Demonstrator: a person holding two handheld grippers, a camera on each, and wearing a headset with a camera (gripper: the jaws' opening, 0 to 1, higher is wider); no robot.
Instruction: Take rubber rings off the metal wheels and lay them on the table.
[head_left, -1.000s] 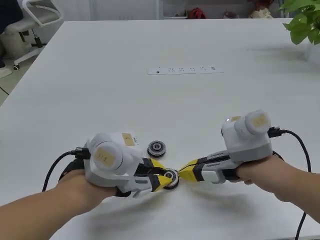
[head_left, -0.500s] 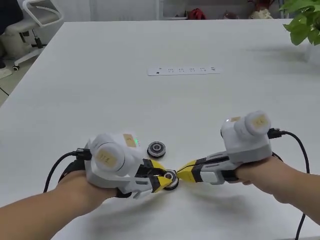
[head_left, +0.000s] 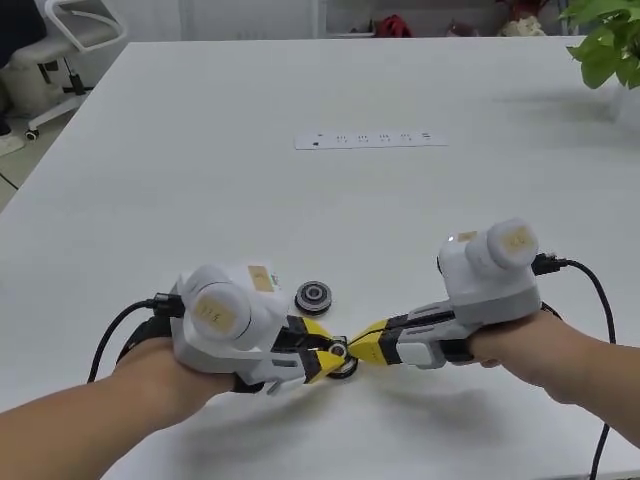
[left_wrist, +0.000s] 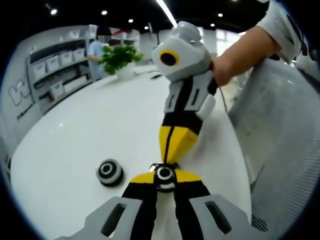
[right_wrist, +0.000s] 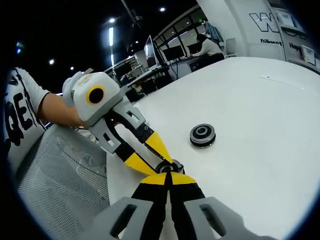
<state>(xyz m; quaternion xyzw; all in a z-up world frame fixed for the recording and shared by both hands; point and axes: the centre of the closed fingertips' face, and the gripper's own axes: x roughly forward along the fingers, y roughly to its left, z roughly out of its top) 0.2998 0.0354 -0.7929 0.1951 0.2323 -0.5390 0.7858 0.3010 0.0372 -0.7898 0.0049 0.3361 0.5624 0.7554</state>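
L gripper (head_left: 333, 357) clamps wheel (left_wrist: 164, 175) | R gripper (head_left: 354, 350) shut at rim | 2nd wheel (head_left: 313, 296) — flat

Table (head_left: 300, 210): plain white.
Left gripper (left_wrist: 164, 176): pale grey body, black jaws, yellow tips.
Right gripper (right_wrist: 170, 176): same scheme.
Held wheel (head_left: 340, 350): silver.
Rubber ring (head_left: 347, 369): black.
Loose wheel (head_left: 313, 296): concentric silver and black.
Power strip (head_left: 370, 140): white.
Plant (head_left: 605, 40): green.

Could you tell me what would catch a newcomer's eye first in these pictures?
Two hand-held grippers meet tip to tip near the front edge of the white table: the left hand-held gripper clamps a small metal wheel, and the right hand-held gripper, jaws closed, touches its rim. A second metal wheel, black rubber ring on, lies flat just behind them.
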